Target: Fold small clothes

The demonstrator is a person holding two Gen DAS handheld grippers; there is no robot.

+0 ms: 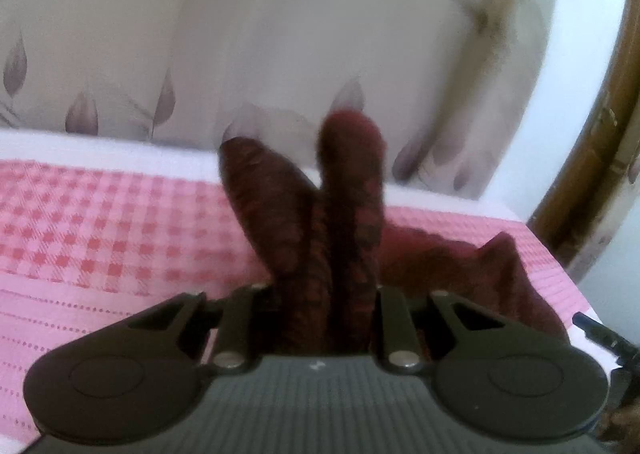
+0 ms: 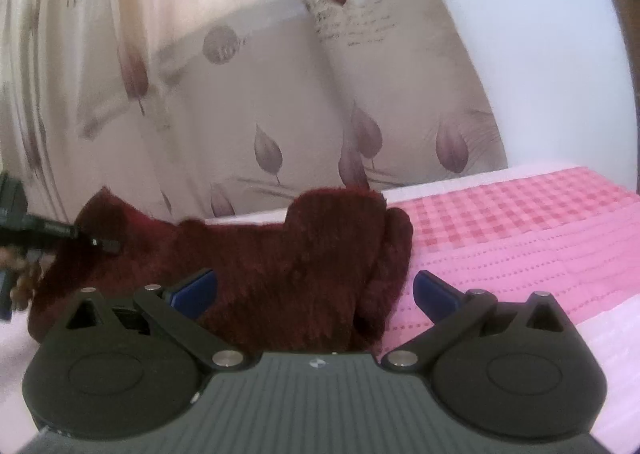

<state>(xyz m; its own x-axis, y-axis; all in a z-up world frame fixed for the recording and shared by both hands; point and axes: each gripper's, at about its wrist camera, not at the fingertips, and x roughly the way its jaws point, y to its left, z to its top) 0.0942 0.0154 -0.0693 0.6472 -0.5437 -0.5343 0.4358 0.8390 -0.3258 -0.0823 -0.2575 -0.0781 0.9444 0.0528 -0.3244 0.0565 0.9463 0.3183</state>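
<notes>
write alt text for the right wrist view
The open right gripper, blue-padded, straddles a fuzzy dark red small garment lying on a pink checked bedspread. The left gripper meets the cloth's far left corner, before a leaf-print beige curtain.

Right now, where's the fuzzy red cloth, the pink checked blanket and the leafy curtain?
red cloth [image 2: 280, 266]: right wrist view, fuzzy middle.
pink checked blanket [image 2: 520, 221]: right wrist view, bare checked part.
leafy curtain [image 2: 268, 151]: right wrist view, a printed leaf.
</notes>
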